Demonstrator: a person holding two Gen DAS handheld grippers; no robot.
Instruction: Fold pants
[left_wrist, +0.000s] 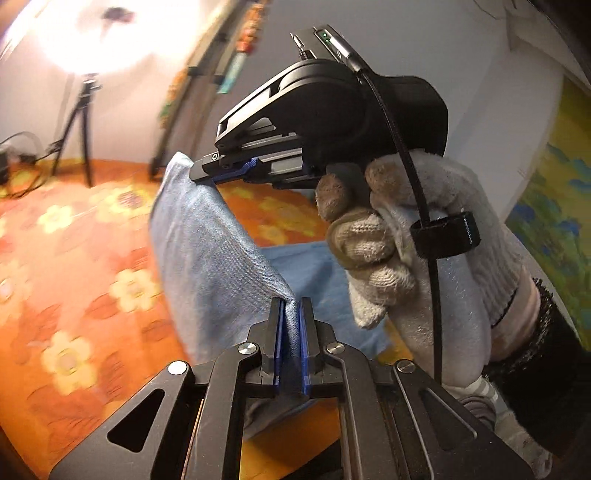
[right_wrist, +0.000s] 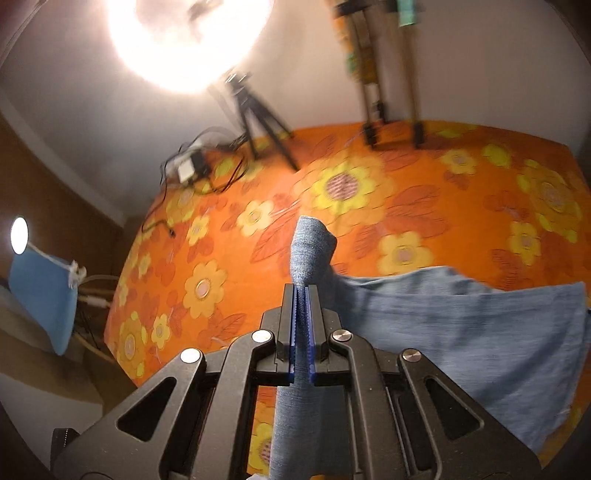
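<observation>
The light blue denim pants (left_wrist: 207, 251) hang lifted above the orange flowered bedspread (left_wrist: 66, 258). My left gripper (left_wrist: 290, 301) is shut on one edge of the cloth, low in the left wrist view. Further off, my right gripper (left_wrist: 207, 173), held by a gloved hand (left_wrist: 406, 236), is shut on another part of the same edge. In the right wrist view the right gripper (right_wrist: 301, 290) pinches a bunched fold of the pants (right_wrist: 461, 332), which drape down to the right onto the bedspread (right_wrist: 351, 192).
A black tripod (right_wrist: 258, 122) with a bright lamp (right_wrist: 188, 40) stands at the back of the bed, next to cables and a white box (right_wrist: 188, 168). A wooden frame (right_wrist: 388, 92) stands at the back right. A blue ironing board (right_wrist: 40, 295) sits left of the bed.
</observation>
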